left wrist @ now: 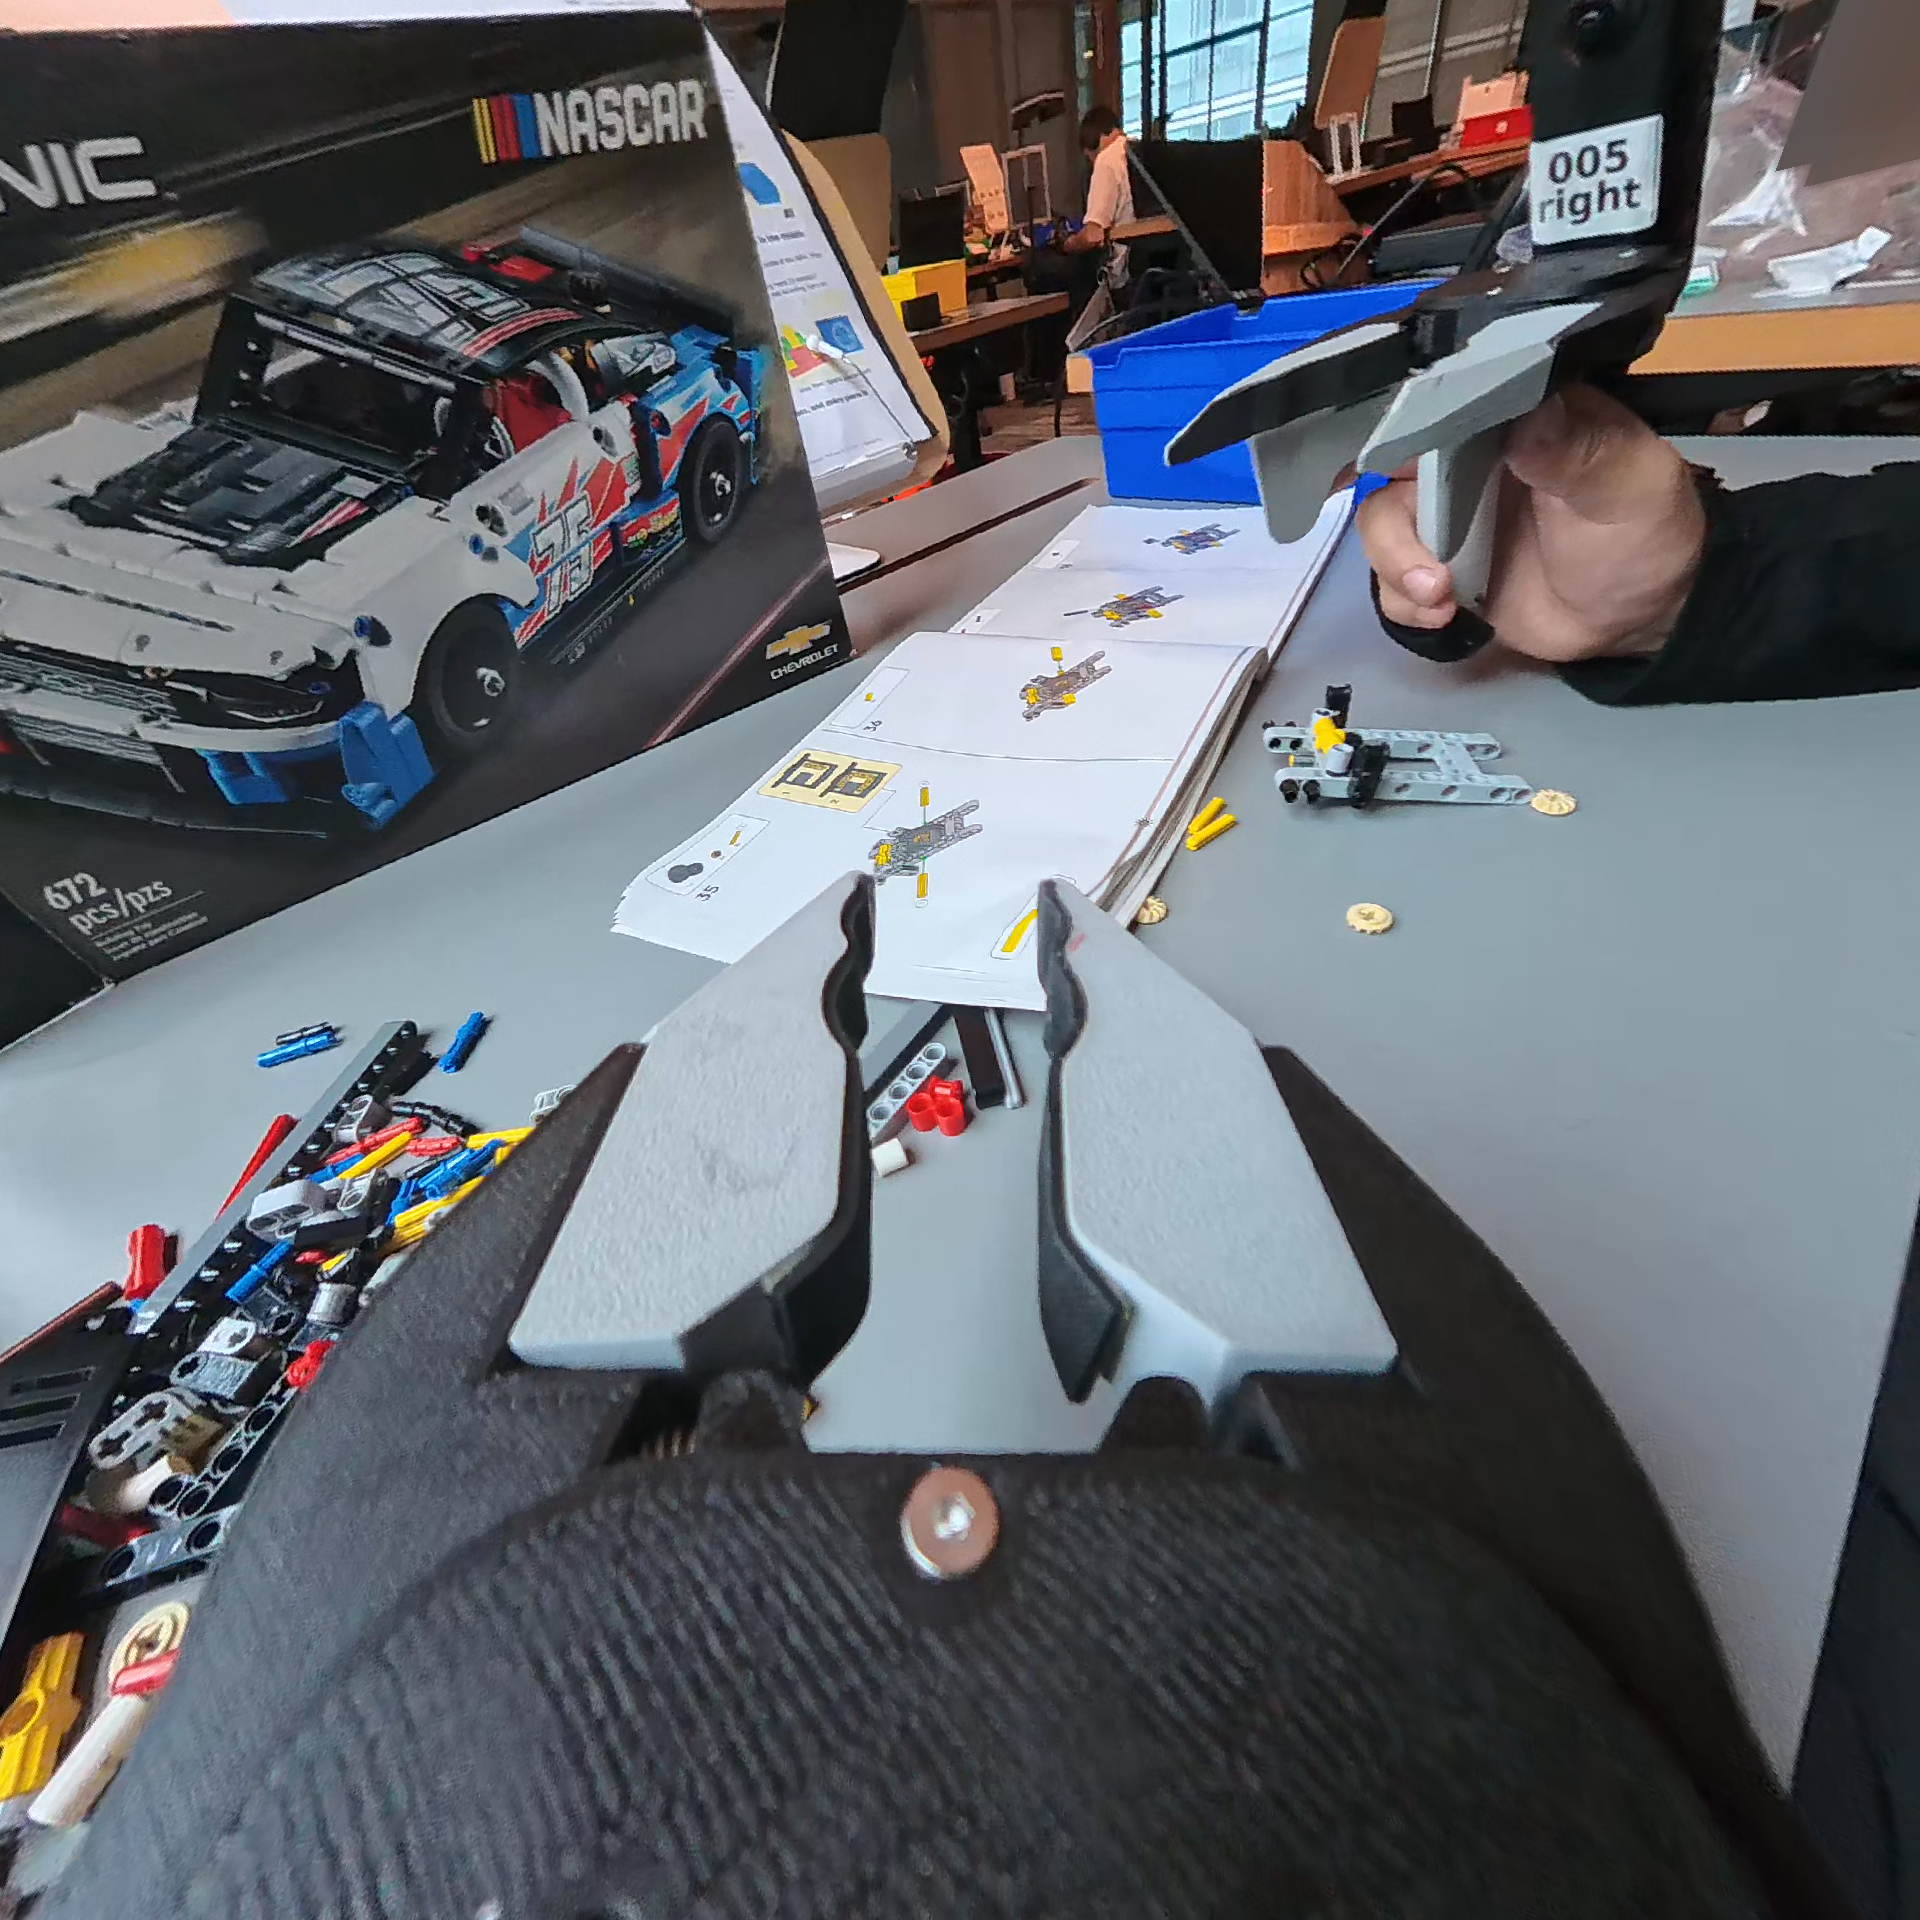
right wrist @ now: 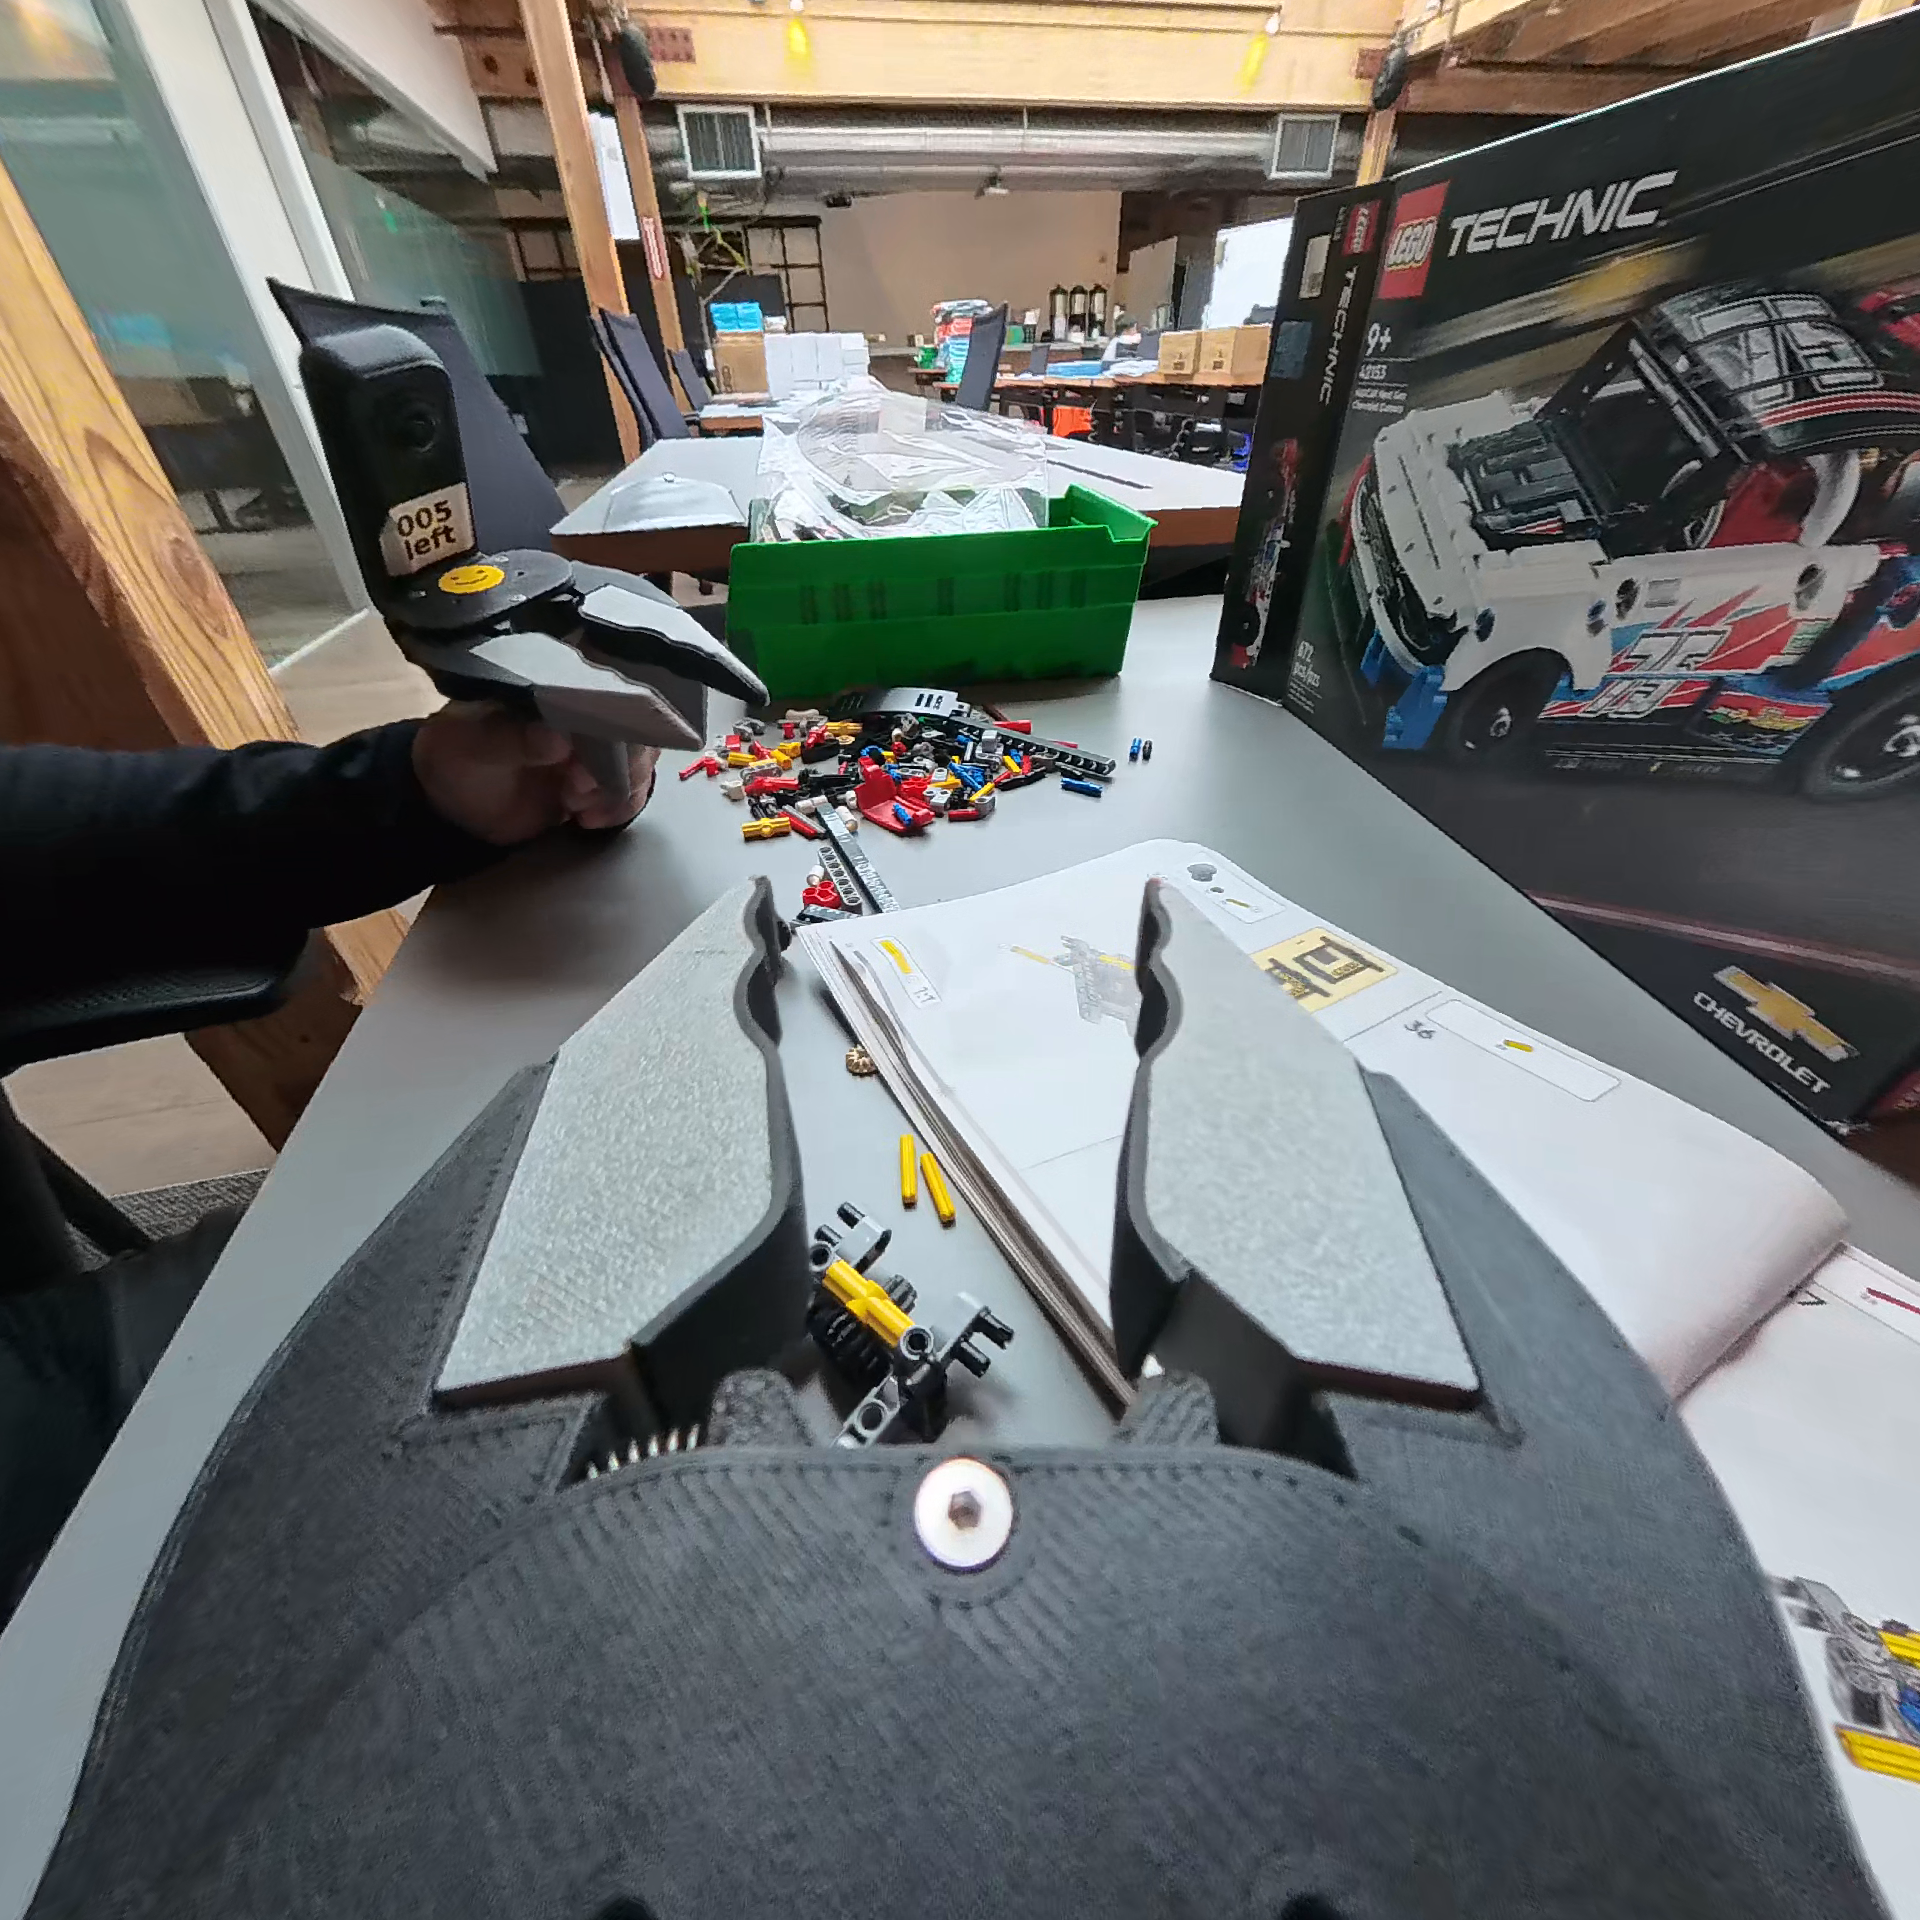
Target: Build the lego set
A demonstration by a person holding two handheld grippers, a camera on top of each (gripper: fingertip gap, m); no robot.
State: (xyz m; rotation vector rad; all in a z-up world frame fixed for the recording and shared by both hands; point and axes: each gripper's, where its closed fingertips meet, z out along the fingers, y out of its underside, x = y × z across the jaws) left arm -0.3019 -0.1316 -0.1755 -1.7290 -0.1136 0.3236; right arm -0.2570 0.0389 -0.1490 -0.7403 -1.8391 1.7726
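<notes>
My left gripper (left wrist: pixel 954 902) is open and empty, held above the near edge of the open instruction booklet (left wrist: pixel 997 790). A pile of loose coloured pieces (left wrist: pixel 312 1195) lies to its left on the grey table. My right gripper (right wrist: pixel 956 902) is open and empty, above the small grey partial assembly (right wrist: pixel 894 1320) with yellow and black parts, which also shows in the left wrist view (left wrist: pixel 1382 764). Two yellow axles (right wrist: pixel 925 1179) lie beside the booklet (right wrist: pixel 1247 1091). Tan gears (left wrist: pixel 1369 916) lie on the table. The piece pile also shows in the right wrist view (right wrist: pixel 894 758).
The set's box (left wrist: pixel 395 436) stands upright along the booklet's far side, also in the right wrist view (right wrist: pixel 1621 582). A blue bin (left wrist: pixel 1195 405) and a green bin (right wrist: pixel 935 603) holding plastic bags stand at the table's ends. The person's hands hold both grippers. There is about 20 cm between the tips of the two grippers.
</notes>
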